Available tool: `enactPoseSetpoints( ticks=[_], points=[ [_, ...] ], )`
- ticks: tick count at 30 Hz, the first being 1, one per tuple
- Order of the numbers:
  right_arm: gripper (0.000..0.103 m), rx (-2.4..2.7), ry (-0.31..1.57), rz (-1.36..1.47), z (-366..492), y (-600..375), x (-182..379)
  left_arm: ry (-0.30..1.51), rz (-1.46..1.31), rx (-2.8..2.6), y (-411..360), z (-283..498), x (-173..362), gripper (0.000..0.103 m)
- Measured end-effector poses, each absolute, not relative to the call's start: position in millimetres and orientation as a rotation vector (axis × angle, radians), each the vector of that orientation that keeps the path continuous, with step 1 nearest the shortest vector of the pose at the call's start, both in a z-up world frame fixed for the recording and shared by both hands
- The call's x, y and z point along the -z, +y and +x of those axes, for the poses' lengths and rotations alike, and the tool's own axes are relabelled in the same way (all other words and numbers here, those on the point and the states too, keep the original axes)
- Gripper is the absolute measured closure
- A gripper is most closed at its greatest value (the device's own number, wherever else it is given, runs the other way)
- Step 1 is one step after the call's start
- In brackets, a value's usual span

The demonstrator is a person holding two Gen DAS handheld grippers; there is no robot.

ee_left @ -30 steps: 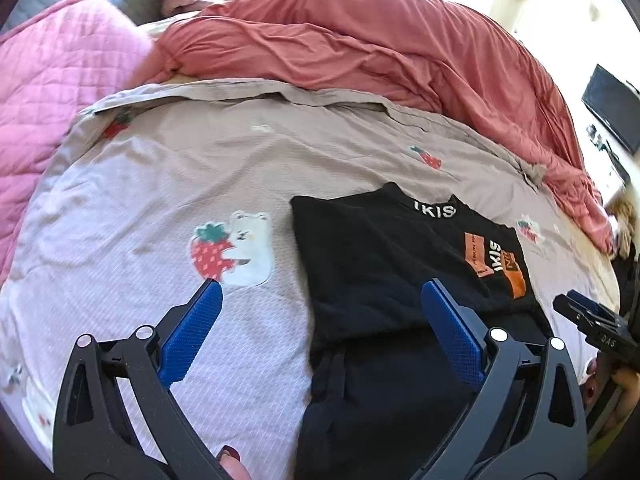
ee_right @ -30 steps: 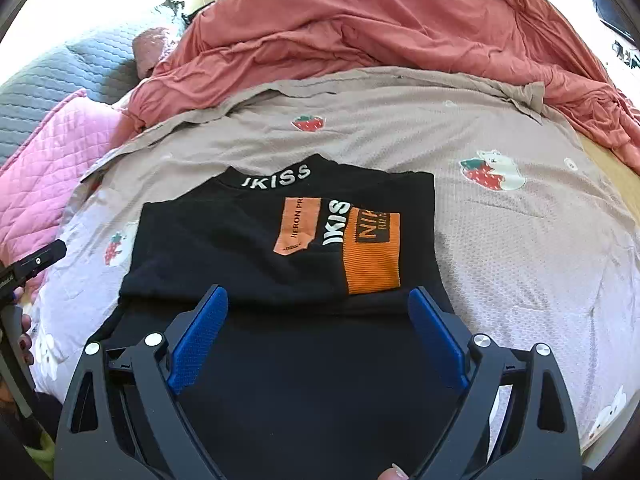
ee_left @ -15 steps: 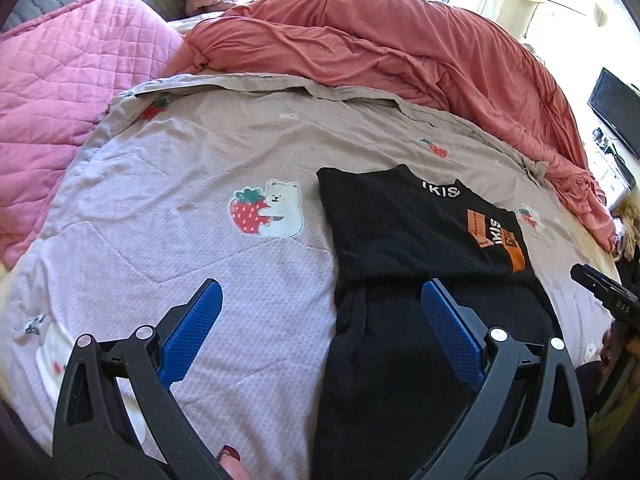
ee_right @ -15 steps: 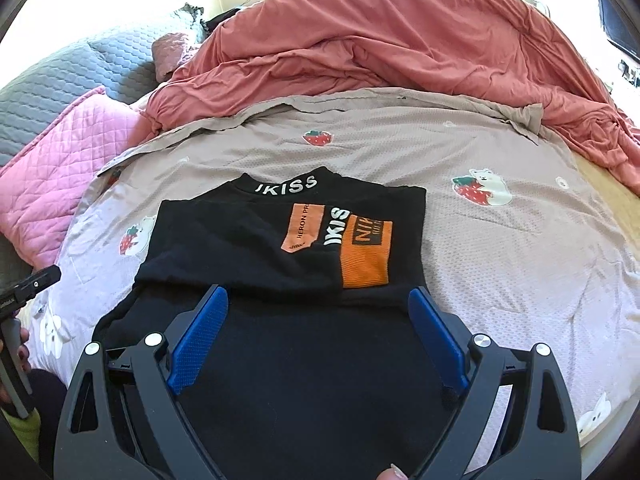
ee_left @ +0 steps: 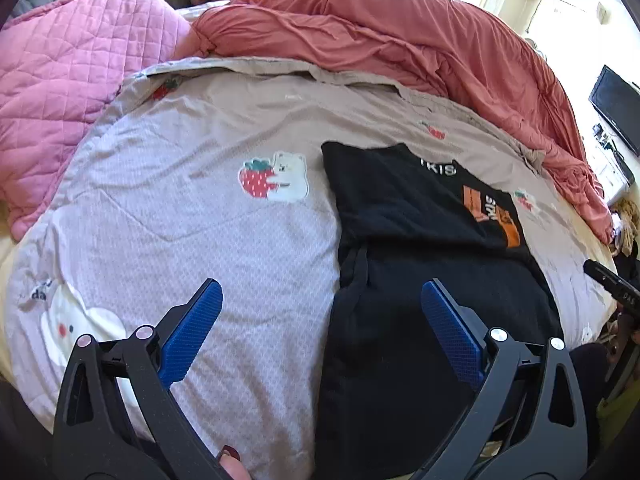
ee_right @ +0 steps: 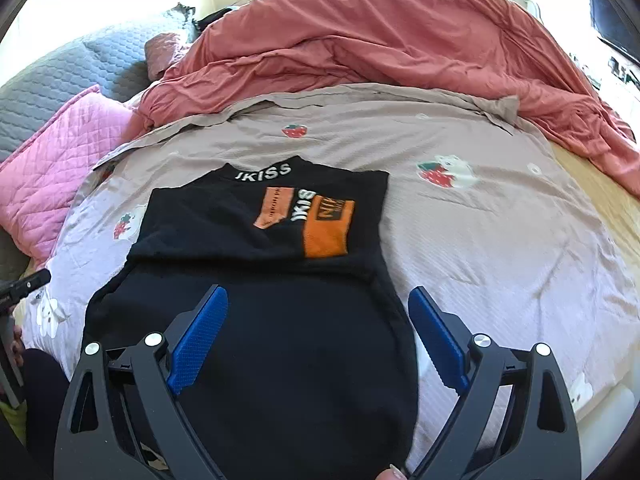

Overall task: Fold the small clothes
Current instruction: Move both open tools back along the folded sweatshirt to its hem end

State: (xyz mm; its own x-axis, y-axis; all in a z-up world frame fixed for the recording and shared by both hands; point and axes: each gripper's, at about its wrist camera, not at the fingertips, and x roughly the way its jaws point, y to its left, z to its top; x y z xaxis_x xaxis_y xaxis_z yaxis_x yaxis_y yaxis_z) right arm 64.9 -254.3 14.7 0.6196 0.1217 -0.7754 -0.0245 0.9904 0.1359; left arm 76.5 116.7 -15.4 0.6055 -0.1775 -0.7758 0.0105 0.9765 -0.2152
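A black top (ee_right: 260,280) with orange patches and white lettering lies flat on the bed, partly folded, its sides turned in; it also shows in the left wrist view (ee_left: 420,248). My left gripper (ee_left: 320,320) is open and empty, raised above the top's left edge and the sheet. My right gripper (ee_right: 318,324) is open and empty, raised over the top's lower half. The right gripper's tip (ee_left: 612,284) shows at the left wrist view's right edge. The left gripper's tip (ee_right: 24,286) shows at the right wrist view's left edge.
The bed has a grey-lilac sheet (ee_left: 180,216) with strawberry and bear prints. A rumpled coral duvet (ee_right: 400,40) lies across the far side. A pink quilted blanket (ee_left: 60,80) is at the left. A dark screen (ee_left: 616,108) stands at the right.
Both grippers have drawn back and up from the top, so more of the bed shows. Both stayed open. The top has not moved.
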Motion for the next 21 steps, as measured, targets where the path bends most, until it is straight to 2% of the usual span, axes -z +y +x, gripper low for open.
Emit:
enactPoseSetpoints(
  ticks=[14,21],
  points=[
    [0.012,-0.025,0.993,0.175,21.0,-291.8,-1.0,1.041,-0.164,0.167,95.5,50.0,44.1,0.009],
    [0.012,-0.008,1.124,0.211,10.6,-293.4,23.6,1.110,-0.160,0.186,88.3,43.0,61.1,0.009]
  ],
)
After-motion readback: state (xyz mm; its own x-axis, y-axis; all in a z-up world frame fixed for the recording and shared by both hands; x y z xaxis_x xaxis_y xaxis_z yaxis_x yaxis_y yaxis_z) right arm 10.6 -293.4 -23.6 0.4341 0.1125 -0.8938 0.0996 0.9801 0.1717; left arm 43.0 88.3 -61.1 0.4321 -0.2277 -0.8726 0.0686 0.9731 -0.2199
